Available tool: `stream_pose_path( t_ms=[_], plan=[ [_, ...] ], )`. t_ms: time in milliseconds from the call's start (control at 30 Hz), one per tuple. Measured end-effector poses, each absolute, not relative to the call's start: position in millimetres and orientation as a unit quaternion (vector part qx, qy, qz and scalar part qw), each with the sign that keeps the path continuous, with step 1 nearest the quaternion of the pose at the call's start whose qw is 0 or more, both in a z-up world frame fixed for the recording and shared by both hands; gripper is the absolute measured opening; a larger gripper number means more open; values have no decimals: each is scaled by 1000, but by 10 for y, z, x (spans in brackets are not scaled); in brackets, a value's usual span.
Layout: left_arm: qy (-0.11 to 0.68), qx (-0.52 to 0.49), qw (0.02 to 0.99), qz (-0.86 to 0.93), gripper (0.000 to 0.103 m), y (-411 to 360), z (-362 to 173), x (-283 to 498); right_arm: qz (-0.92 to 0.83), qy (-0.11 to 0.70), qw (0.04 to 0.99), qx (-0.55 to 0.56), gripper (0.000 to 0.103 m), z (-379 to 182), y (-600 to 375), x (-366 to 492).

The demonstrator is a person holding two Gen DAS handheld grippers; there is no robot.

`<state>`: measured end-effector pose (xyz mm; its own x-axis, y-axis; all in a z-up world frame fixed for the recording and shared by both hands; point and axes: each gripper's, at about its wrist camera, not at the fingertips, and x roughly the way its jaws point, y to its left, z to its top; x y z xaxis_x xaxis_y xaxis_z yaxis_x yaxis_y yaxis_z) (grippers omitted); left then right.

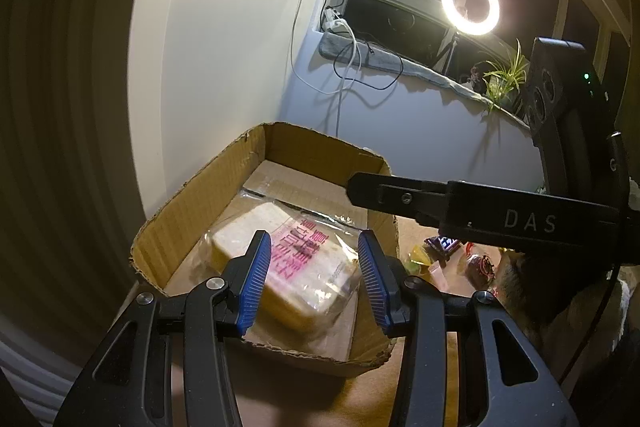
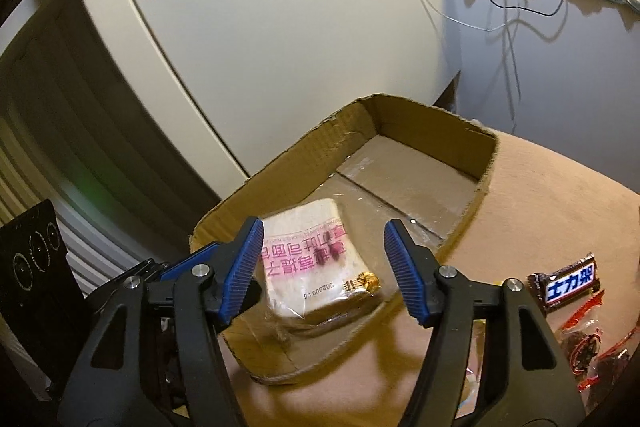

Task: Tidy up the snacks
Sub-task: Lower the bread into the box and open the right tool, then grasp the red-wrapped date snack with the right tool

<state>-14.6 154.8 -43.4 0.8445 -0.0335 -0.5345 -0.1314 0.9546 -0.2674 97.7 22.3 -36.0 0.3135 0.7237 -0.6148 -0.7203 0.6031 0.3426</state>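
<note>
Cardboard open-topped box (image 1: 192, 211) holding clear-wrapped sliced bread pack (image 1: 304, 279) | left gripper (image 1: 316, 283) fingers wide, empty | right gripper (image 2: 324, 275) fingers wide, empty | wrapped snacks (image 2: 568, 287) at 3 o'clock on tabletop (image 2: 540, 195)

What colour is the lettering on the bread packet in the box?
Pink, on the bread packet; clearest in the right wrist view.

1. The left gripper (image 1: 314, 281) was held with its blue-padded jaws spread wide apart, nothing between them.
2. The right gripper (image 2: 324, 273) likewise stood with its jaws parted and empty.
3. Seen from the left wrist, the right gripper's black body reached in from the right, above the left one.
</note>
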Motion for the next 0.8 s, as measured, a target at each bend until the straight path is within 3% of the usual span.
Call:
stream_pose_path(
  t_ms=[800],
  plan=[
    [294, -112, 948, -54, 45, 722, -339, 81, 332, 367, 869, -4, 70, -444, -1233, 1174]
  ],
)
